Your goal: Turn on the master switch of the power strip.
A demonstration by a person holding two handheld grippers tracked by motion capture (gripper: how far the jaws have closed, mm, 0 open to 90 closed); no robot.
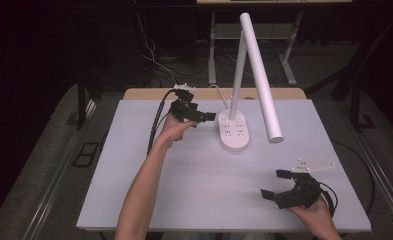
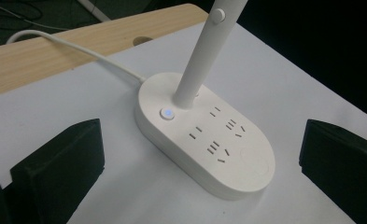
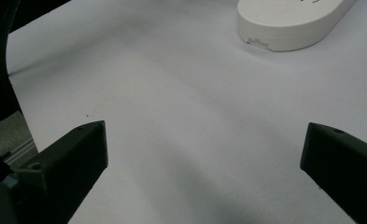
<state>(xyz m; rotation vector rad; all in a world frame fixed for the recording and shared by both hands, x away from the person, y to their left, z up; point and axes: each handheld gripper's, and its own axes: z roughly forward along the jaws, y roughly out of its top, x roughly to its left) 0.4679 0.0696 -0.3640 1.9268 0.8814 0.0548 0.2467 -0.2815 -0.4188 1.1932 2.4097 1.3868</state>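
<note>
While the left gripper (image 1: 204, 116) is hovering in the upper middle of the high view, just left of the lamp base (image 1: 234, 131), its fingers (image 2: 62, 163) are standing spread wide with nothing between them. In the left gripper view the white oval base (image 2: 204, 135) is sitting in the centre of the frame, ahead of the released fingers and apart from them, its long axis running from upper left to lower right. The lit button (image 2: 166, 113) is glowing at the near upper-left end of the base, beside the foot of the lamp stem (image 2: 202, 60), which is rising toward the top of the frame. The right gripper (image 1: 279, 186) is resting at the lower right of the high view on the desk (image 1: 184, 190), well apart from the base, and its fingers (image 3: 69, 158) are also spread open over bare desk. The left hand is plainly the nearer one, so any further touch on the button or base looks like its job, coming in from the left.
</note>
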